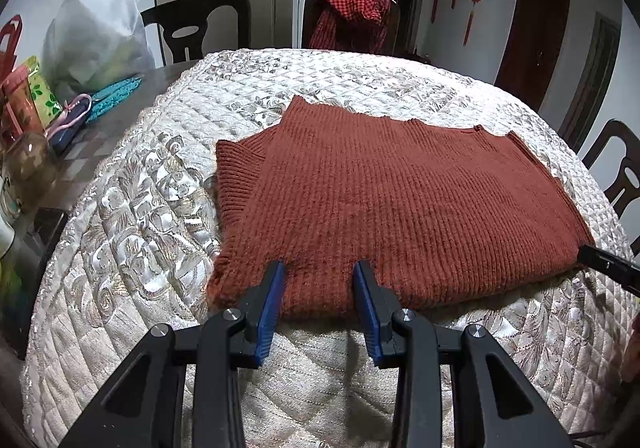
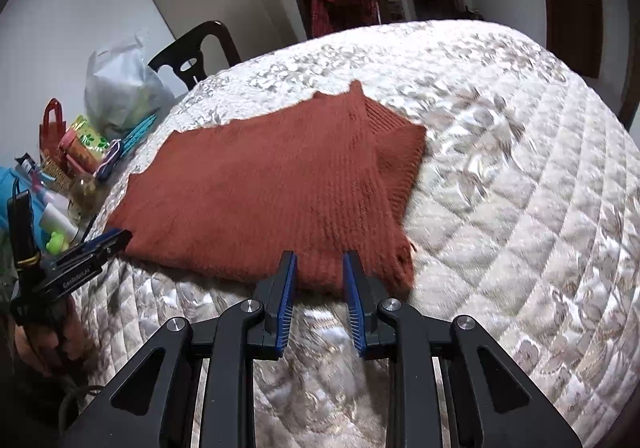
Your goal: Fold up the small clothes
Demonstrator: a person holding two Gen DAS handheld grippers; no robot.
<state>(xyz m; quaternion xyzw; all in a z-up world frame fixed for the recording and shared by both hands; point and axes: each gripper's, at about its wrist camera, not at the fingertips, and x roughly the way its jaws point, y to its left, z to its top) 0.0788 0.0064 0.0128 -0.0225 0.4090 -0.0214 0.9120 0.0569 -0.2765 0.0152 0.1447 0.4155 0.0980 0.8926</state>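
Observation:
A rust-red knit sweater (image 1: pixel 400 204) lies flat on the quilted cloth, its sleeves folded in; it also shows in the right wrist view (image 2: pixel 272 192). My left gripper (image 1: pixel 320 268) is open, its blue-padded fingers over the sweater's near left edge, holding nothing. My right gripper (image 2: pixel 319 258) is open over the sweater's near right edge, holding nothing. The left gripper also shows at the sweater's left corner in the right wrist view (image 2: pixel 108 242), and a tip of the right gripper shows at the right corner in the left wrist view (image 1: pixel 600 258).
A cream quilted cloth (image 1: pixel 140 208) covers the round table. Clutter stands at the table's left: a white plastic bag (image 1: pixel 96 36), a glass jar (image 1: pixel 28 164), teal hangers (image 1: pixel 112 96), boxes. Dark chairs (image 1: pixel 200 24) ring the table; one carries a red checked garment (image 1: pixel 352 16).

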